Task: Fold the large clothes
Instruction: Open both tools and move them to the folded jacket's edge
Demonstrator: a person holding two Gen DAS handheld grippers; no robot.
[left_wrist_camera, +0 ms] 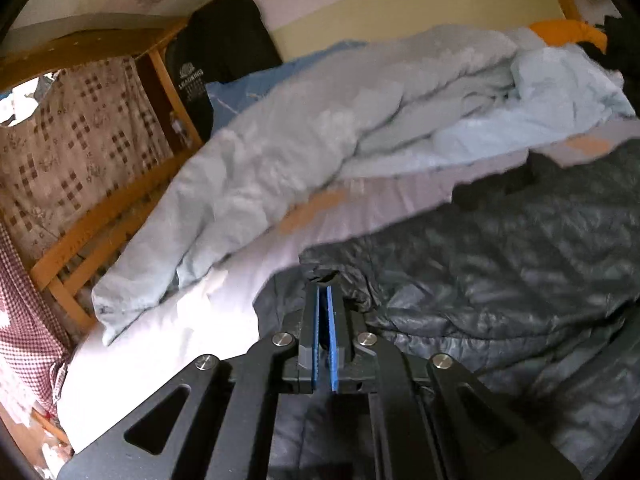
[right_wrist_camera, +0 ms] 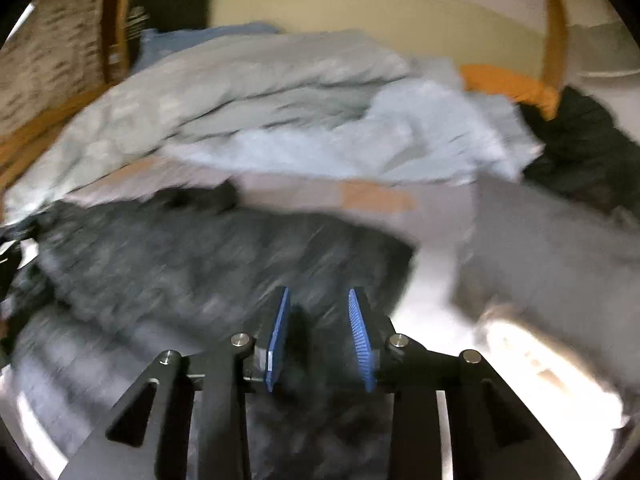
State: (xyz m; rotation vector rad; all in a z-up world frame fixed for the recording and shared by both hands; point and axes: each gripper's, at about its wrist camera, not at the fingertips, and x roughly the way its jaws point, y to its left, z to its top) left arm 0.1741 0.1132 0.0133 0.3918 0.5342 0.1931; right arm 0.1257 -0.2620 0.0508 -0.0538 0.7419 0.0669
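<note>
My left gripper (left_wrist_camera: 324, 280) has its blue-padded fingers pressed together on a pinch of the dark grey quilted puffer jacket (left_wrist_camera: 500, 260), which lies spread across the near side of the bed's white sheet (left_wrist_camera: 168, 344). My right gripper (right_wrist_camera: 318, 296) hovers over the same jacket with its fingers spread apart and holding nothing. A crumpled pale blue duvet (left_wrist_camera: 280, 140) is heaped along the far side, beside the wooden bed rail (left_wrist_camera: 80, 236) at left.

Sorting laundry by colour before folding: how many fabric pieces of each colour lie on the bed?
Dark grey quilted: 1, the jacket pinched by the left gripper
Pale blue: 1, the duvet
Orange: 1, the cloth
Black: 1, the garment
Total: 4; blur may hide more.
</note>
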